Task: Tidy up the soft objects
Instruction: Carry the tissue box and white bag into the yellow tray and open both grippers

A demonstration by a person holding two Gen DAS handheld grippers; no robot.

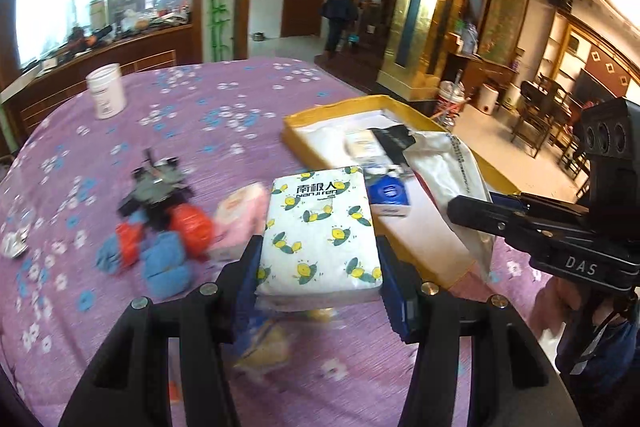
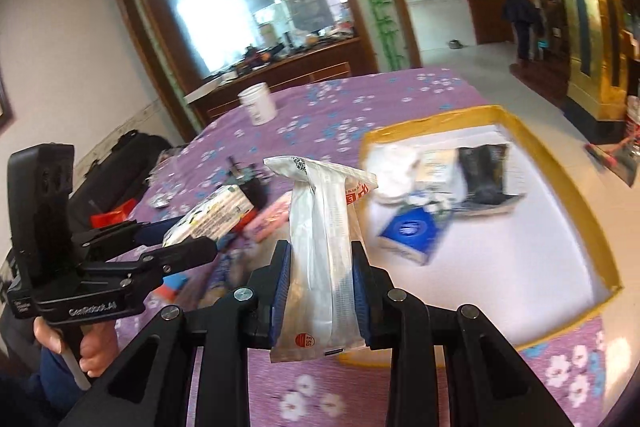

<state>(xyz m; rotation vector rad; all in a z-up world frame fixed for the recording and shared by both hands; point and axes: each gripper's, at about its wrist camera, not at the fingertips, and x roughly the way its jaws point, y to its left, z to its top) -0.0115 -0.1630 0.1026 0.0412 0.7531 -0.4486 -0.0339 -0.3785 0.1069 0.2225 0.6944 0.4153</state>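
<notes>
a: from the left wrist we see the left gripper with its jaws partly open and pressed against both sides of one lemon-print tissue pack, which sits square between the blue pads, held above the purple floral tablecloth.

b: and the right wrist gives us what that view only catches side-on: the right gripper, jaws narrow, clamped on one clear plastic packet standing upright between them.

a: only our left view shows the heap on the cloth: one pink pack, and blue and red soft things too blurred to count.

b: the right view shows more of the yellow-rimmed tray. we count inside it one blue tissue box, one white bundle, one black item; a pale thing between them is unclear.

a: both views share one white jar far off on the cloth, and one person standing by the doorway.

b: the lemon pack hangs just short of the tray's near corner; the clear packet is over its near left edge.
</notes>
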